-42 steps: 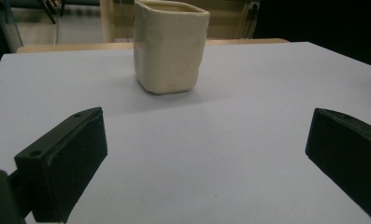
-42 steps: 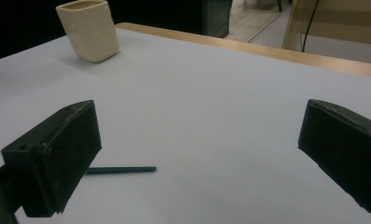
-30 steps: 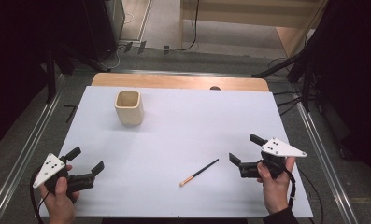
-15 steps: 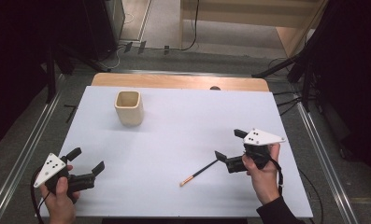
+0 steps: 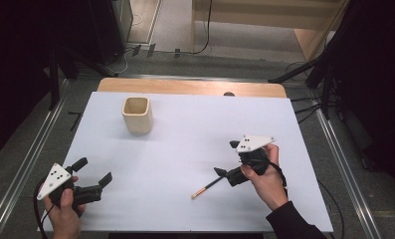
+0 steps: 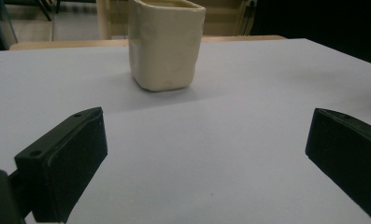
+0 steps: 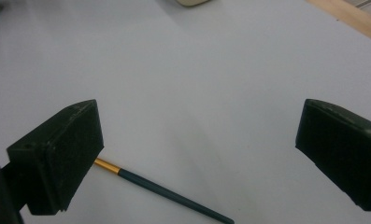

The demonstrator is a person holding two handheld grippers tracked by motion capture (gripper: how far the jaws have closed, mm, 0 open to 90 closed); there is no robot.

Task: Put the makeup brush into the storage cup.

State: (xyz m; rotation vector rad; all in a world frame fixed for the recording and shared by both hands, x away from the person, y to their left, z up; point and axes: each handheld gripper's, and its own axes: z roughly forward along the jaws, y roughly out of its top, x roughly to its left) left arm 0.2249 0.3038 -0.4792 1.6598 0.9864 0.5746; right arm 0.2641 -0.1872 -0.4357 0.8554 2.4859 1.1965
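Broadly, the white worktop [image 5: 185,149] carries a cream cup [image 5: 137,115] at the far left and a thin paintbrush [image 5: 208,186] lying flat near my right gripper [image 5: 228,160]. My right fingers [image 7: 57,158] stand wide apart over its dark handle; the left gripper [image 5: 93,175] hovers well apart, fingers likewise spread. I judge the brush light, stiff, narrow and prone to roll. Best hold: mid-handle, just behind the gold ferrule.

Paintbrush [image 7: 164,189] — tip behind a jaw, handle end cut off below
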